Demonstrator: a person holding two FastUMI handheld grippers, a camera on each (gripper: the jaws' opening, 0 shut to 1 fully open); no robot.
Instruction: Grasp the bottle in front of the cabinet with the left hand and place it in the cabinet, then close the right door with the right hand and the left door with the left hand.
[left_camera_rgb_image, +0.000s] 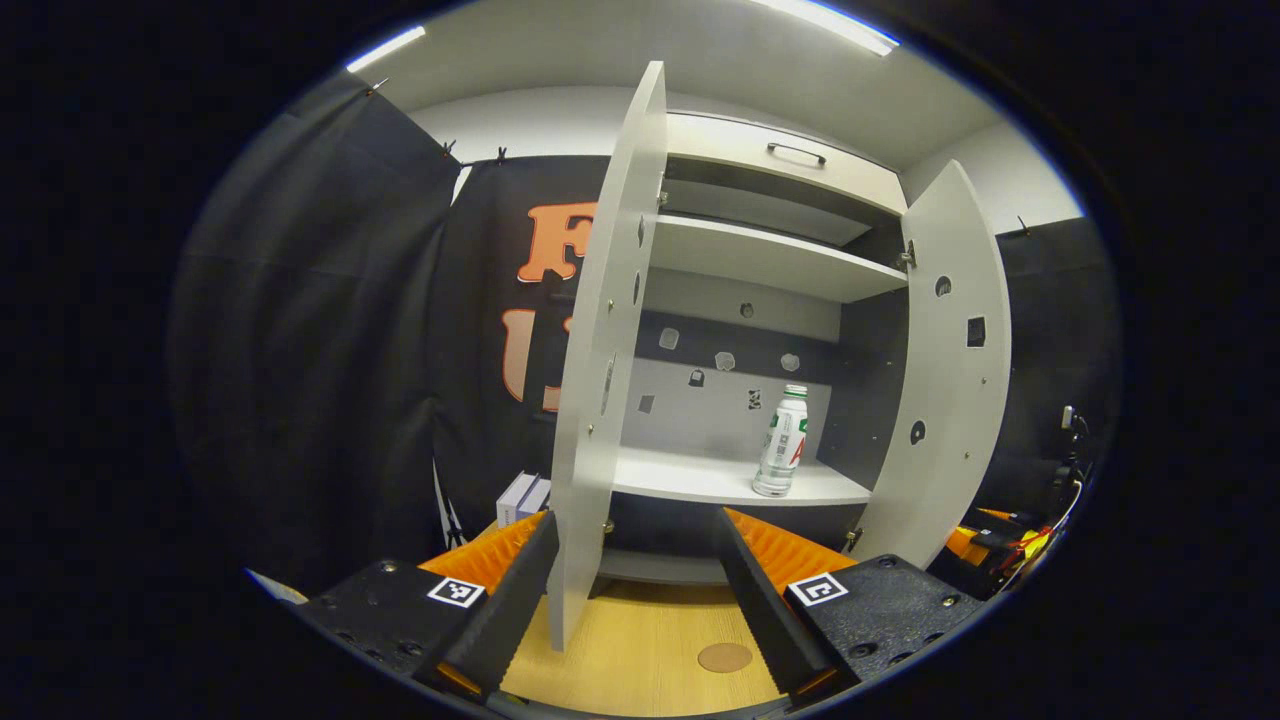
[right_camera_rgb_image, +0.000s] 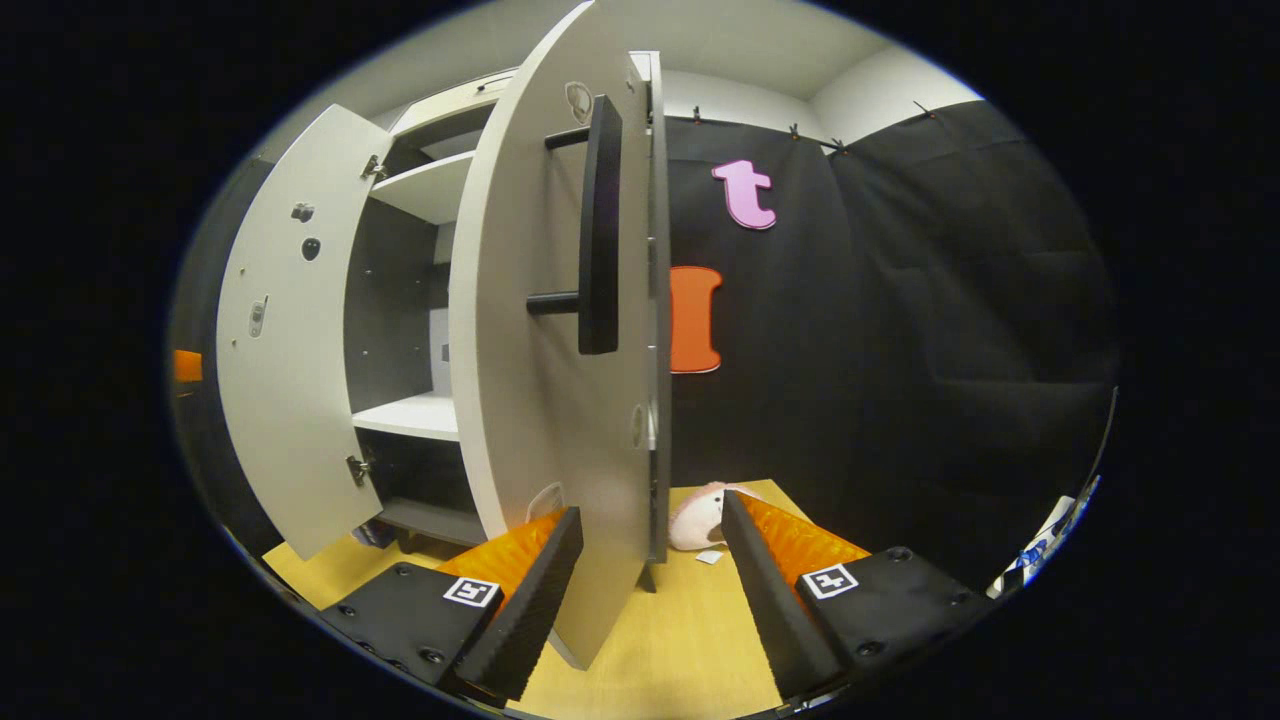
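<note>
The small white plastic bottle (left_camera_rgb_image: 783, 443) stands inside; the stiff white right door (right_camera_rgb_image: 545, 380) sits between the spread right tool (right_camera_rgb_image: 645, 570), ready to push.

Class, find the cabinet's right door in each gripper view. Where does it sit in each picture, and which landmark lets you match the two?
Left gripper view: the right door stands open at the right of the picture, inner face showing, to the right of the bottle.
Right gripper view: the right door stands at the centre, close up, outer face and black handle showing.
Shared landmark: the lower white shelf, seen here at left of centre.
</note>
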